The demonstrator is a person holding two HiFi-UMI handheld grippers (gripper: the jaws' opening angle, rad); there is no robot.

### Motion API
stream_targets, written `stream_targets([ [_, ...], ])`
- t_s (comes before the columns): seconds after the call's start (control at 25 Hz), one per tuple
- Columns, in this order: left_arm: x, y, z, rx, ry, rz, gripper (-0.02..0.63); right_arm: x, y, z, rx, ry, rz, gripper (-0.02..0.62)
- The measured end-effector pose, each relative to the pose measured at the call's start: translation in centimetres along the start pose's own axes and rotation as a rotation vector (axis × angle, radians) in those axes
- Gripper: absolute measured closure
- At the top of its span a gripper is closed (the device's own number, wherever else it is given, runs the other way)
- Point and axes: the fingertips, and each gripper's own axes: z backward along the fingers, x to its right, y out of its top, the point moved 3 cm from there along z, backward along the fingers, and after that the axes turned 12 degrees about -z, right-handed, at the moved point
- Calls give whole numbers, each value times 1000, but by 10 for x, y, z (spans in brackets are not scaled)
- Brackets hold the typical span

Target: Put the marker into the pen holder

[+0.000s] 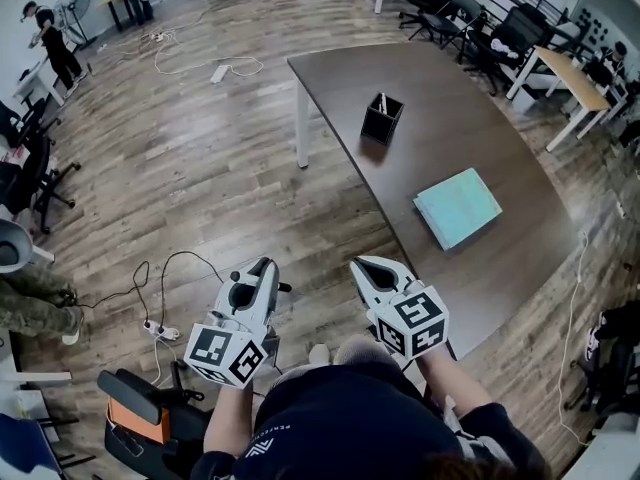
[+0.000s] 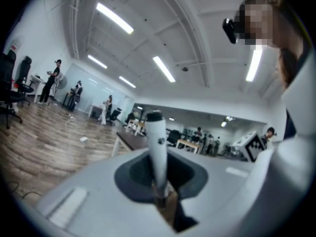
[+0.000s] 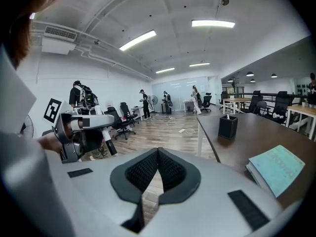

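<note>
A white marker (image 2: 156,142) with a dark cap stands between the jaws of my left gripper (image 2: 160,181), which is shut on it. In the head view, that left gripper (image 1: 262,268) hangs over the wooden floor, left of the table, and a dark end of the marker (image 1: 284,288) pokes out at its side. The marker (image 3: 107,143) also shows in the right gripper view, slanting down from the left gripper. The black pen holder (image 1: 381,119) stands far off on the dark table (image 1: 480,268) with one pen in it. My right gripper (image 1: 366,266) is shut and holds nothing.
A teal book (image 1: 457,207) lies on the table's near half. Cables and a power strip (image 1: 160,330) trail over the floor on the left. An office chair (image 1: 135,413) is at lower left. More chairs and desks stand beyond the table, and people are at the far left.
</note>
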Motion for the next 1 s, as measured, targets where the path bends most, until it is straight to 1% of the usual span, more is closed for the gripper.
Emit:
stream_targets([
  [0.16, -9, -2, -8, 2, -8, 21, 572, -4, 5, -15, -26, 12, 23, 594],
  [0.4, -24, 0, -38, 8, -23, 25, 572, 13, 20, -40, -21, 11, 24, 594],
  [0.68, -47, 9, -96, 13, -37, 1, 572, 54, 49, -80, 8, 5, 10, 594],
  [1.0, -68, 19, -172, -13, -77, 1, 572, 101, 81, -119, -3, -3, -27, 594],
])
